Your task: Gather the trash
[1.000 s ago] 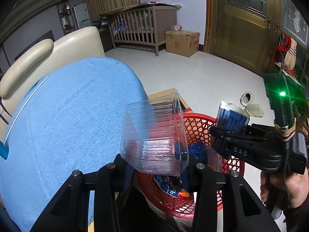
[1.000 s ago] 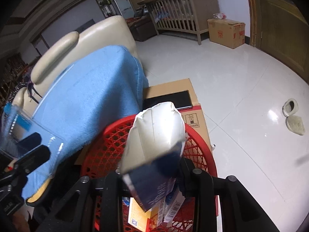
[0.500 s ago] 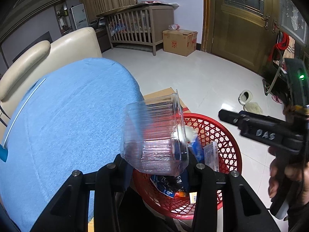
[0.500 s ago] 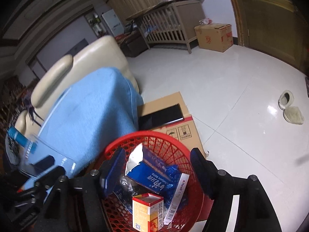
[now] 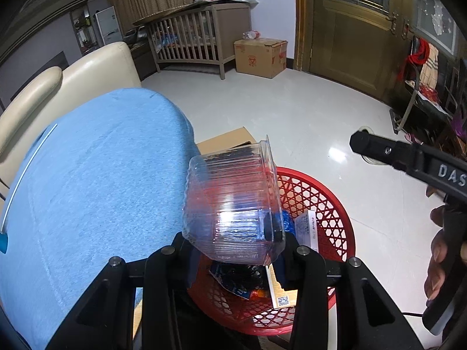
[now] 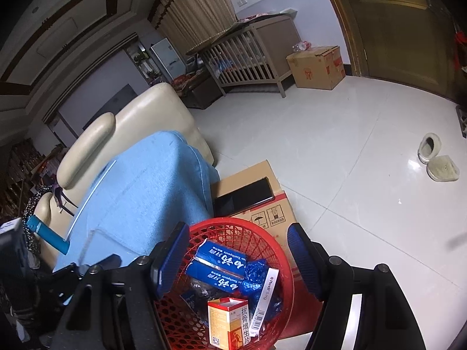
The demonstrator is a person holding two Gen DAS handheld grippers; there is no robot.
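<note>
My left gripper point(image 5: 233, 248) is shut on a clear plastic container point(image 5: 230, 204) and holds it over the near left rim of the red mesh basket point(image 5: 329, 204). My right gripper point(image 6: 238, 259) is open and empty above the basket point(image 6: 280, 250). Inside lie a blue toothpaste box point(image 6: 220, 265), an orange medicine box point(image 6: 229, 323), a white slim box point(image 6: 264, 300) and a blue wrapper point(image 6: 254, 274). The right gripper also shows at the right of the left wrist view point(image 5: 408, 160).
A blue blanket point(image 5: 87, 180) covers a cream sofa point(image 6: 146, 116) on the left. A cardboard box point(image 6: 254, 195) with a dark phone point(image 6: 243, 197) on it sits behind the basket. Slippers point(image 6: 435, 160) lie on the white floor; a crib point(image 5: 192, 40) stands far back.
My right gripper opened and let the toothpaste box drop into the basket, then lifted and drew back to the right. My left gripper still holds the clear container, nearly still.
</note>
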